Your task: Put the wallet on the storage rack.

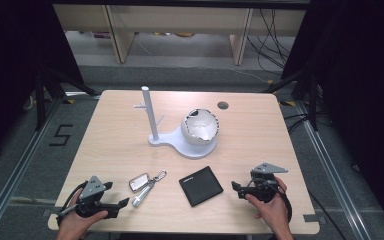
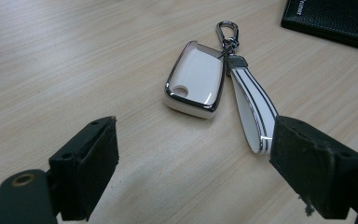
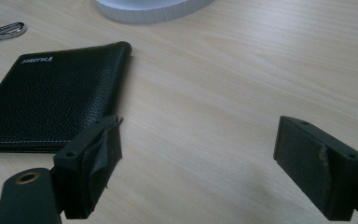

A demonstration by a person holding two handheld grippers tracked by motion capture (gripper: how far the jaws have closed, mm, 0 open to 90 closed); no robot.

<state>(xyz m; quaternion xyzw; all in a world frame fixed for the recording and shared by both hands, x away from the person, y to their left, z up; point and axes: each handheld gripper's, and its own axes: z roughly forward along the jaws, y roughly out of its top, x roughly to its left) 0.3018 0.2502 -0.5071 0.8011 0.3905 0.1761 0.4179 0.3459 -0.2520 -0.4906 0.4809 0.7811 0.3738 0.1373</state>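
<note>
A white key fob [image 1: 139, 182] with a chrome rim, a clip and a white strap lies near the table's front, seen close in the left gripper view [image 2: 196, 79]. Beside it to the right lies a black leather wallet [image 1: 201, 186]. My left gripper [image 1: 120, 194] is at the front left and points at the fob. It is open [image 2: 195, 129], and the strap's end [image 2: 256, 121] is just ahead of its right jaw. My right gripper [image 1: 236, 190] is at the front right, open [image 3: 198, 135]. The wallet [image 3: 51, 93] lies just ahead of its left jaw, with bare table between the jaws.
A white stand [image 1: 152, 117] with an upright pole, small pegs and a round base holding a white bowl [image 1: 200, 126] sits mid-table; its base edge [image 3: 149, 9] is beyond the wallet. A cable hole [image 1: 223, 105] is at the back. A person's hand holds each gripper at the front edge.
</note>
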